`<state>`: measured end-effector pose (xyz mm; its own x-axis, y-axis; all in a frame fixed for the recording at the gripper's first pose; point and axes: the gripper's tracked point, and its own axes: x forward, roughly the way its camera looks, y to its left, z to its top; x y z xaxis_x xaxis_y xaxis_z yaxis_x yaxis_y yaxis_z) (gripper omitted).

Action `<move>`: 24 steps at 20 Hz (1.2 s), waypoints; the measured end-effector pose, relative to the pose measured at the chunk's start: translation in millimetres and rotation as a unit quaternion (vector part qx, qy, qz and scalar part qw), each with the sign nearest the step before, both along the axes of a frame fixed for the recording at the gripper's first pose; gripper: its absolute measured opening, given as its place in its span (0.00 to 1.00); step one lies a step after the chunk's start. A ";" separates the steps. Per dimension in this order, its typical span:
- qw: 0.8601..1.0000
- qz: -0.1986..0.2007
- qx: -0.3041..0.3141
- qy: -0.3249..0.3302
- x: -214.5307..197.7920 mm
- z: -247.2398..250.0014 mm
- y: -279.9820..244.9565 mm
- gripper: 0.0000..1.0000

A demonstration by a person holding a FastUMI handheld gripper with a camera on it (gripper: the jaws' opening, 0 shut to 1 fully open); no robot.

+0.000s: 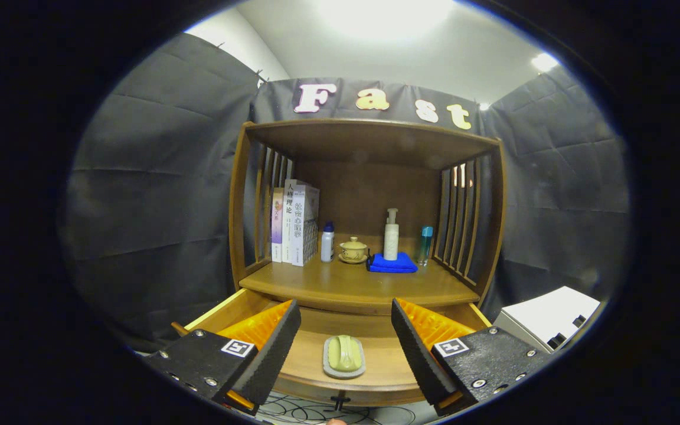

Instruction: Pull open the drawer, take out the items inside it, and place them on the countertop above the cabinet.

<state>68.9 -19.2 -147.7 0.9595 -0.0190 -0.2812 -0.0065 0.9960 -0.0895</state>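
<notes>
The drawer (369, 336) of the wooden cabinet (369, 153) stands pulled out, and it holds one thing: a green soap (343, 352) lying in a grey dish (328, 367) on the drawer floor. The gripper (346, 345) hangs spread wide above the drawer, clasping nothing; the soap and its dish lie in the gap between the two fingers (272, 348), below them, touching neither. At the gripper's 12 o'clock, beyond the fingers, the table (352, 283) above the drawer carries a row of things. At 11 o'clock three books (294, 224) stand upright against the slatted side. Next comes one small white bottle (328, 242) with a blue cap, then one yellow lidded pot (353, 249) on a saucer. At about 1 o'clock one pump bottle (391, 235) stands on one folded blue cloth (393, 264), and just beside the cloth one slim teal bottle (425, 245) stands near the slats. At 3 o'clock, outside the cabinet, one white box (546, 316) sits.
</notes>
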 end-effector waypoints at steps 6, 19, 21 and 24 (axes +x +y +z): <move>0.992 -0.044 0.040 0.110 45.5 -57.6 -18.1 0.95; 0.946 -0.057 -0.021 0.318 60.9 -192.6 -17.9 0.95; 0.938 -0.054 -0.032 0.342 59.2 -204.3 -18.0 0.93; 0.932 -0.049 -0.034 0.359 59.3 -215.5 -17.9 0.84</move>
<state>128.2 -37.1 -363.2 0.5180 -0.1374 -0.8443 0.0011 0.9871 -0.1600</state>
